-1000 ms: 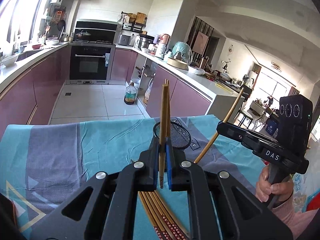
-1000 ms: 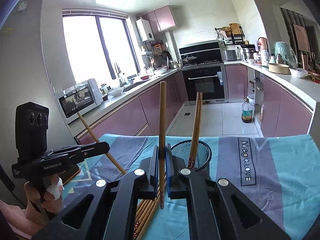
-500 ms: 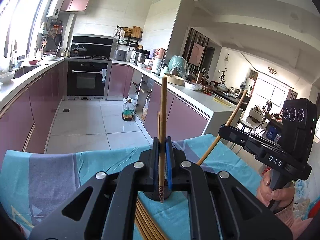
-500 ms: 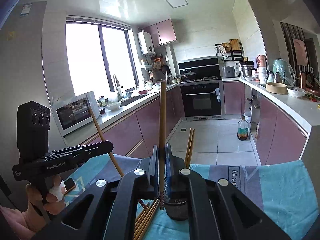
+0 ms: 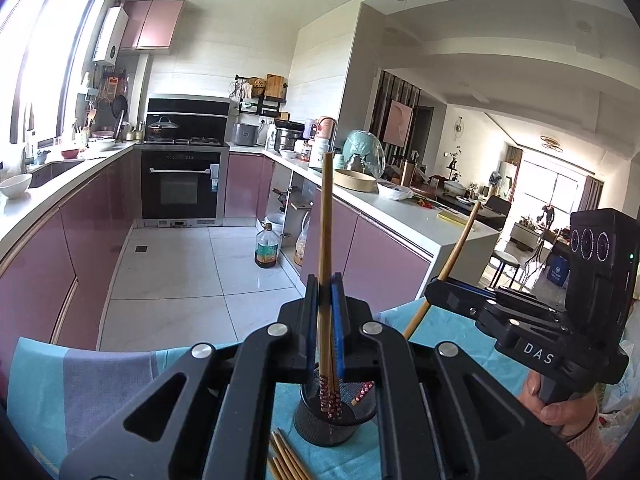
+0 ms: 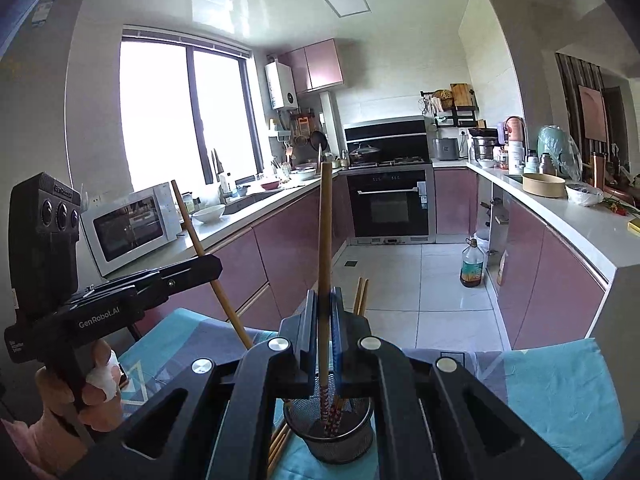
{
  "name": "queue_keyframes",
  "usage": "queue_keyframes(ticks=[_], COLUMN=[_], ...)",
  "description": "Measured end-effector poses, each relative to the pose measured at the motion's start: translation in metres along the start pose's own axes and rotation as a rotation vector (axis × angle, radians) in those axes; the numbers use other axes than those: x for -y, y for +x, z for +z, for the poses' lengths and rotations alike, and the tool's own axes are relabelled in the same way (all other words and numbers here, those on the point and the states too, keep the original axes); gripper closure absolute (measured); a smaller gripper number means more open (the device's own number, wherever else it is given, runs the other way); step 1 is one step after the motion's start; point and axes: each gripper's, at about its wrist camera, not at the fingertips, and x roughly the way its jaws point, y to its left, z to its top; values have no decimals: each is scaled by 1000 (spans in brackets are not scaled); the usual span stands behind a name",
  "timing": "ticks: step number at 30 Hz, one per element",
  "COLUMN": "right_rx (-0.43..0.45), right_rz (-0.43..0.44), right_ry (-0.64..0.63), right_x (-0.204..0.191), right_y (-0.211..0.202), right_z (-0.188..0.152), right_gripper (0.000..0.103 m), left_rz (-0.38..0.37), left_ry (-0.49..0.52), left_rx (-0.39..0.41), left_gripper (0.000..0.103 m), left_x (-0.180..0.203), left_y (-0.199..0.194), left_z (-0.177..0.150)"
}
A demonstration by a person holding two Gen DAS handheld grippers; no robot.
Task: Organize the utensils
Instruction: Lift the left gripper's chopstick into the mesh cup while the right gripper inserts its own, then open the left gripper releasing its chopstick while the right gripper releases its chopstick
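**Two chopsticks held over the cup**

The left claw (image 5: 325,300) is clamped on an upright chopstick (image 5: 325,216), its patterned tip above the mesh cup (image 5: 334,420) just below. The right claw (image 6: 325,312) grips another chopstick (image 6: 325,224) likewise. Loose chopsticks (image 5: 286,458) lie beside the cup.

The chopsticks (image 5: 325,240) are tan wood with ends patterned in red and white. The mesh holder (image 5: 316,424) is black. The tablecloth (image 5: 80,392) is turquoise with grey bands and pale triangle outlines. Kitchen cabinets (image 5: 72,256) are mauve, the oven (image 5: 181,188) black, the floor tiles (image 5: 180,272) white.
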Motion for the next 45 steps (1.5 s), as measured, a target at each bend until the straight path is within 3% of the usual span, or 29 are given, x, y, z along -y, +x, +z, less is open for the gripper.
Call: queue_keyframes(ticks=[18,22,31,39,45], right_rx=[-257,-293,-289,-250,-226], right_rz=[-21,-30,-49,-30,-15], right_ry=[-4,1,31,60,59], right_x=[3,4,9,10,5], right_y=[53,63,73,63,51], right_z=[-31,-34,-32,-33,-37], right_gripper=[97,96,95,76,68], left_rz=[-31,-29,-3,-2,8], left_ry=[47,41,22,13,-13], left_rx=[-248,-269,-278,-264,-249], left_gripper=[96,96,95,88,86], left_x=[-12,-17,-26,-31,-40], left_y=[63,74,87,85,76], left_z=[-39,-40,-41,-47,-47])
